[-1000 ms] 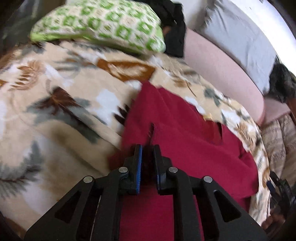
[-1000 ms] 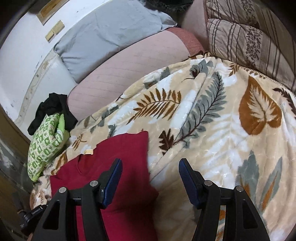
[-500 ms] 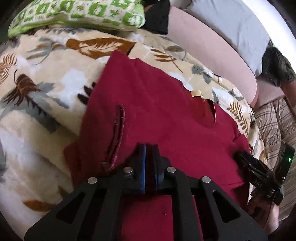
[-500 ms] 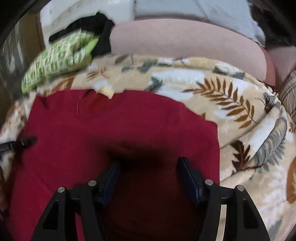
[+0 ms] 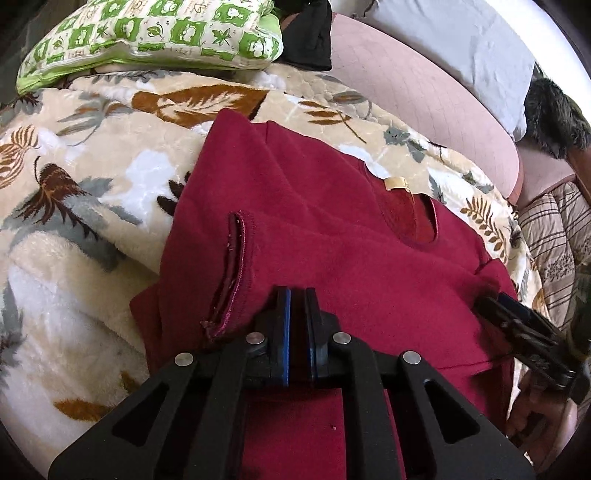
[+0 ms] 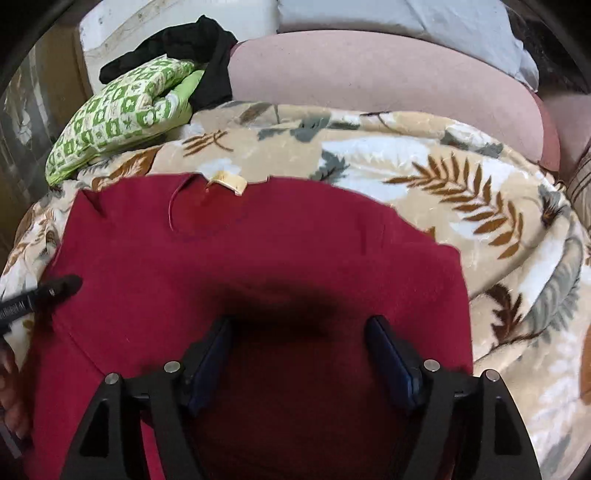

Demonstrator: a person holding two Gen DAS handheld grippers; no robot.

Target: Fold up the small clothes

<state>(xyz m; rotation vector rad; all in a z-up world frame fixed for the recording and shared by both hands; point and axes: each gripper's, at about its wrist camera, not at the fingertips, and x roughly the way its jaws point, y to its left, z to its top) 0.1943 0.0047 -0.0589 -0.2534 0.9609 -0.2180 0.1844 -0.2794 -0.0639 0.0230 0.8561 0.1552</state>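
step: folding red top (image 5: 332, 236), lower half doubled toward neck label (image 5: 395, 182) | left gripper (image 5: 297, 295) pinched shut on its cloth | right gripper (image 6: 299, 332) jaws just widened, nothing gripped | next, judged: left lets go, both smooth the fold

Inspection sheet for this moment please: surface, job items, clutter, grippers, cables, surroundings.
Surface: leaf-print fleece blanket over a bed.
Job's things: red shirt lying front up, neckline and tan label at the far edge, one sleeve folded onto the body.
Clutter: green patterned pillow; black garment behind it.
Grippers: left gripper shut on the red shirt; right gripper open over the shirt, jaws just widened, pads pressing nothing.
Cables: nothing seen.
Surroundings: pink bolster, grey pillow, striped bedding.
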